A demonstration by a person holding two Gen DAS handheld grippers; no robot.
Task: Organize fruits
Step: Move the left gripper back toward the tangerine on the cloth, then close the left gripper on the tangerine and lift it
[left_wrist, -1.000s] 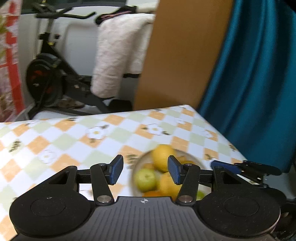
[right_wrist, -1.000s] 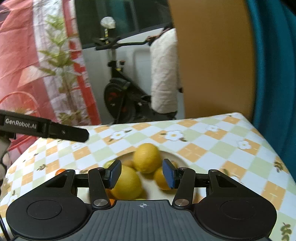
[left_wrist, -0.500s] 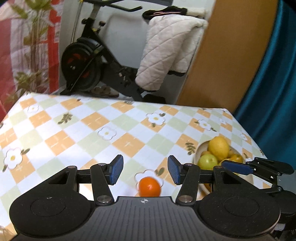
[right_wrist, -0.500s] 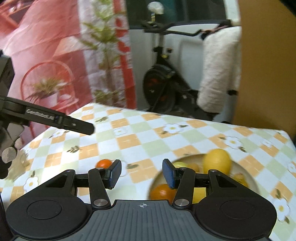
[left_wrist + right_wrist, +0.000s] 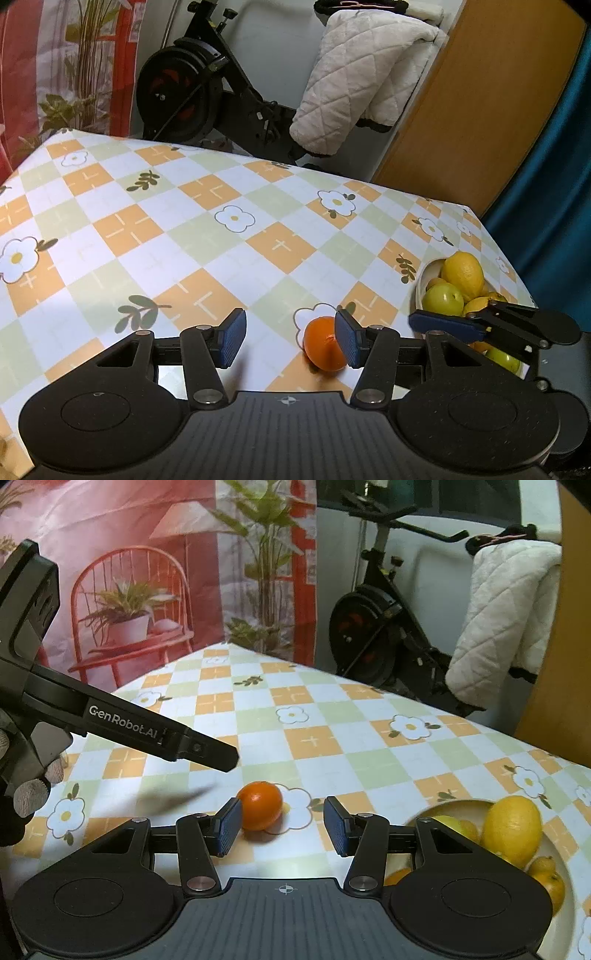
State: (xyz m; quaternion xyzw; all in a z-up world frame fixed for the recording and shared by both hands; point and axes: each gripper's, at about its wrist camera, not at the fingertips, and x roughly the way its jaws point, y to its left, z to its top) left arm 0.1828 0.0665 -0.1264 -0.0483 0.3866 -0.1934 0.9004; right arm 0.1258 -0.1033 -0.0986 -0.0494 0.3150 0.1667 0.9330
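Observation:
A small orange (image 5: pixel 321 345) lies alone on the checked tablecloth, and the right wrist view shows the same orange (image 5: pixel 260 808). My left gripper (image 5: pixel 290 338) hovers just short of it, open, with its right pad hiding part of the fruit. My right gripper (image 5: pixel 282 825) is open too, the orange just beyond its left pad. A white bowl (image 5: pixel 424 273) at the right holds a lemon (image 5: pixel 463 273), a green apple (image 5: pixel 443 299) and more fruit. The bowl (image 5: pixel 443 805) and lemon (image 5: pixel 511 829) also show beside my right gripper.
The flowered table (image 5: pixel 229 236) ends at the far side before an exercise bike (image 5: pixel 192 92) draped with a white quilted cover (image 5: pixel 354 81). A wooden panel (image 5: pixel 480 110) and a teal curtain (image 5: pixel 554 192) stand at the right. A gloved hand (image 5: pixel 29 794) holds the left gripper (image 5: pixel 207 751).
Both views have swung left, away from the bowl, which now sits at the right edge. The lone orange has come into view in front of both grippers. Both jaws stay apart.

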